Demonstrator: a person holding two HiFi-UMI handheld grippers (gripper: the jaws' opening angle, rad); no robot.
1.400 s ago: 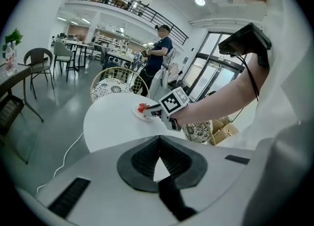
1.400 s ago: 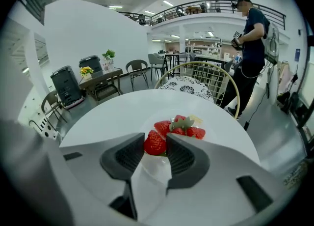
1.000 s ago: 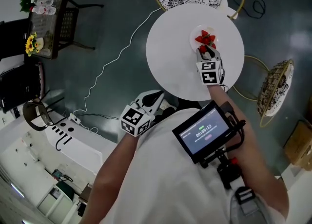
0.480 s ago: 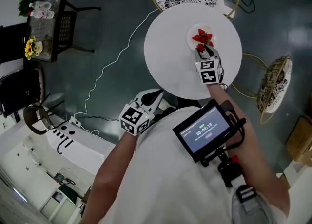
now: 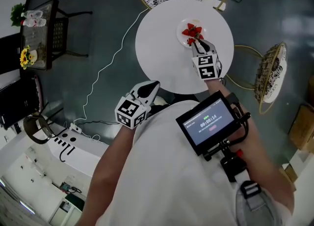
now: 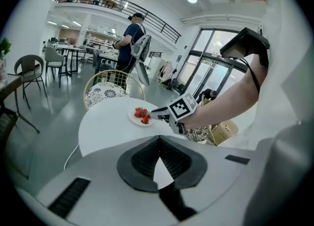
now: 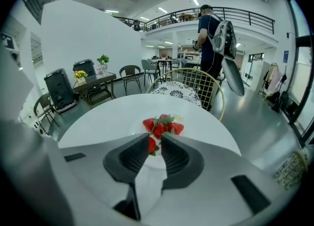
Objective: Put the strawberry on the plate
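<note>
Presently the right hand-held gripper (image 7: 155, 139) stands with its jaws a narrow gap apart, tips low over the near part of the plate (image 5: 181, 25). One strawberry (image 7: 152, 145) lies in the mouth of that gap, dead ahead of the tips and partly behind the left jaw. A sliver of white shows between the berry and the right jaw, so it is judged to rest on the plate rather than be clamped. Its long axis cannot be read, as too much of it is covered; the green calyx shows on the side toward the right jaw.

Just beyond it, farther along the jaw line, three more strawberries (image 7: 162, 126) sit bunched together on the same plate. Any withdrawal should run straight back, away from them.

The plate sits toward the far side of the round white tabletop (image 5: 157, 48), which is otherwise bare.

The left hand-held gripper (image 6: 158, 140) is closed on nothing, held off the tabletop close to the body, well apart from the plate. The right one is plainly nearer.

Beyond the tabletop are a patterned chair (image 7: 176, 91) and a standing person (image 7: 213, 38). Neither obstructs.
</note>
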